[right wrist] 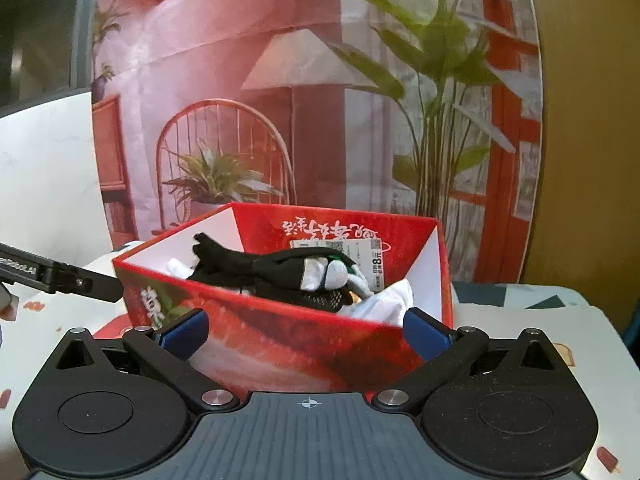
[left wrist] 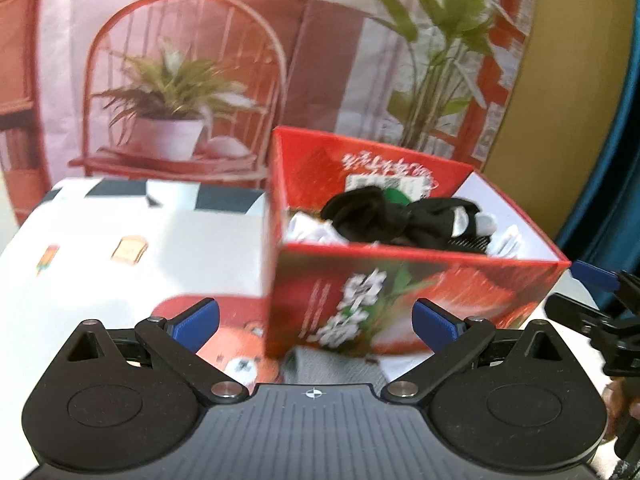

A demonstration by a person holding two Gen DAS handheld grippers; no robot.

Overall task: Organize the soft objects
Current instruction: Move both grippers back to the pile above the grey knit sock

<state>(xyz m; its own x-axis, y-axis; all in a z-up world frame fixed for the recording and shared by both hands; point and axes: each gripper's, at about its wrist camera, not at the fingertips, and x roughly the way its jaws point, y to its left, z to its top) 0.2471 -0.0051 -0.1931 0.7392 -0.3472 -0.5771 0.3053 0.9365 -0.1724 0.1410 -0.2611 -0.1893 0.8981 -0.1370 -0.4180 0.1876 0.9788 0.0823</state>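
In the left wrist view, the left gripper (left wrist: 315, 321) sits at lower centre, jaws apart. Right of centre, a red box (left wrist: 400, 300) on the counter (left wrist: 120, 248) holds black socks (left wrist: 384, 220). The right gripper (right wrist: 306, 330), jaws apart, faces the box.

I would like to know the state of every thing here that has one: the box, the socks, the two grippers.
Red box: open on top, upright on the table, holding socks.
Black socks: piled inside the box, above the white ones.
White socks: inside the box.
Grey sock: on the table, outside the box.
Left gripper: open, holding nothing.
Right gripper: open, holding nothing.
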